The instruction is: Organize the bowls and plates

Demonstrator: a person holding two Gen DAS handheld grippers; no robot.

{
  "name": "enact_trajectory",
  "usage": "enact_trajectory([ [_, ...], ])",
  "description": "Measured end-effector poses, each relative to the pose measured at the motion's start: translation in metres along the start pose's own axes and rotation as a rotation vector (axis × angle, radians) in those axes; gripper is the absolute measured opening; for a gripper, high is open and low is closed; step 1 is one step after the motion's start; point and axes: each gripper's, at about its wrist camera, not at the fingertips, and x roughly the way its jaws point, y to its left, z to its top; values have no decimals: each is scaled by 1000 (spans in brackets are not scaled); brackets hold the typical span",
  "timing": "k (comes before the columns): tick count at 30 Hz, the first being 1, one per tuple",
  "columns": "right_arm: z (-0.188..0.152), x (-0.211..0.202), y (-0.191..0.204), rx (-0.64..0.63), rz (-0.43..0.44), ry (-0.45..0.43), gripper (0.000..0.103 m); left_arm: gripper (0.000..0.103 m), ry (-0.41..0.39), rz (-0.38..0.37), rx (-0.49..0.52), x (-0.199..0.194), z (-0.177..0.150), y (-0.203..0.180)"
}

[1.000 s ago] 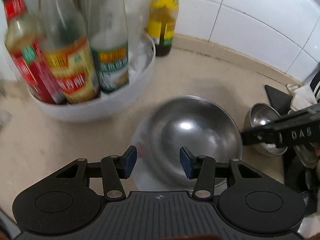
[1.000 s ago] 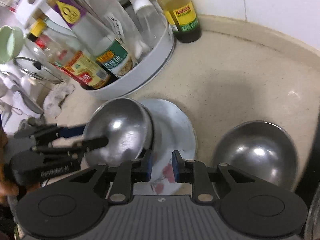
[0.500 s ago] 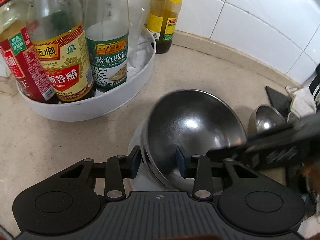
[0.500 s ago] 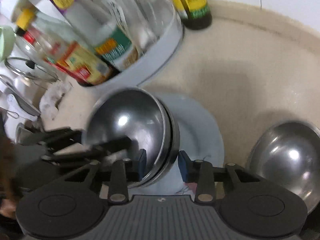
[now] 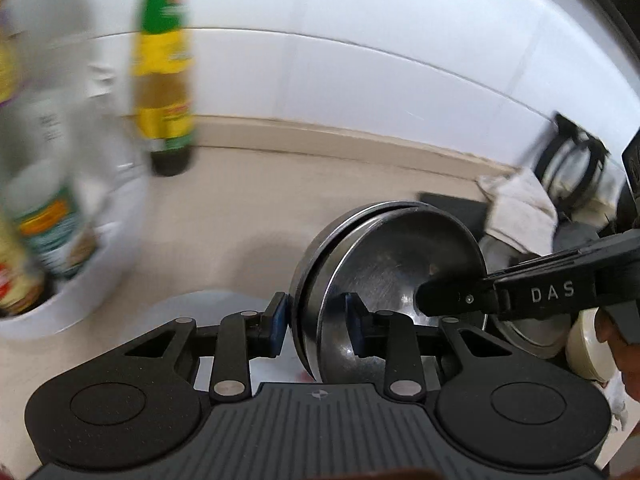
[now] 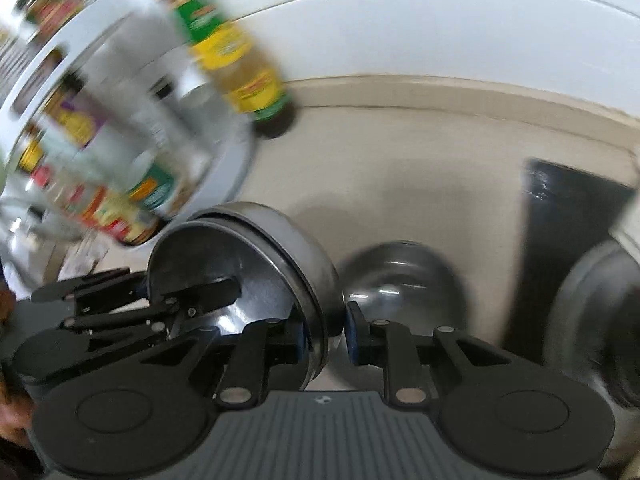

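Note:
Two nested steel bowls (image 5: 384,268) are lifted off the counter and tilted on edge. My left gripper (image 5: 316,324) is shut on their near rim. My right gripper (image 6: 326,338) is shut on the opposite rim of the same bowls (image 6: 248,264); its finger (image 5: 480,296) reaches into the bowl in the left wrist view. A white plate (image 5: 216,304) lies on the counter below. Another steel bowl (image 6: 404,276) sits on the counter to the right, and a small steel bowl (image 5: 532,336) shows behind the right gripper.
A white round tray (image 5: 100,248) of sauce bottles stands at the left, with a green-labelled bottle (image 5: 166,92) beside it against the tiled wall. A white cloth (image 5: 520,208) and a black stove edge (image 6: 560,240) are at the right.
Both grippers have closed on the rims of the nested bowls and lifted them off the plate, tilting them up. Both views swing upward and blur.

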Motion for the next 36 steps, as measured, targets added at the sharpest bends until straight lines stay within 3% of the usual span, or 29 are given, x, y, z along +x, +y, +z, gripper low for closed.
enact_trajectory([
  [4, -2, -2, -34, 57, -59, -7, 21, 37, 41, -15, 37, 33, 9, -24],
  [6, -3, 0, -45, 73, -70, -1, 27, 38, 34, 4, 55, 41, 11, -27],
  [9, -5, -4, -46, 24, -122, -42, 31, 38, 13, 37, 81, 38, 13, -29],
  [15, -1, -14, -58, 9, -82, -46, 33, 43, 21, -1, 51, 19, -2, -23],
  [17, 0, -13, -58, 7, -88, -48, 33, 50, 25, -13, 43, 18, -8, -25],
  [21, -2, -9, -63, -18, -106, -52, 33, 54, 19, -10, 7, 19, -14, -25],
  [24, -3, -2, -67, -3, -58, -31, 33, 56, 12, -43, -35, 17, -23, -27],
  [28, 0, -1, -71, -29, -14, -20, 39, 68, -15, -77, -58, 10, -40, -41],
  [36, 12, 12, -84, -62, 21, 24, 43, 68, -30, -84, -232, 29, -28, -37],
])
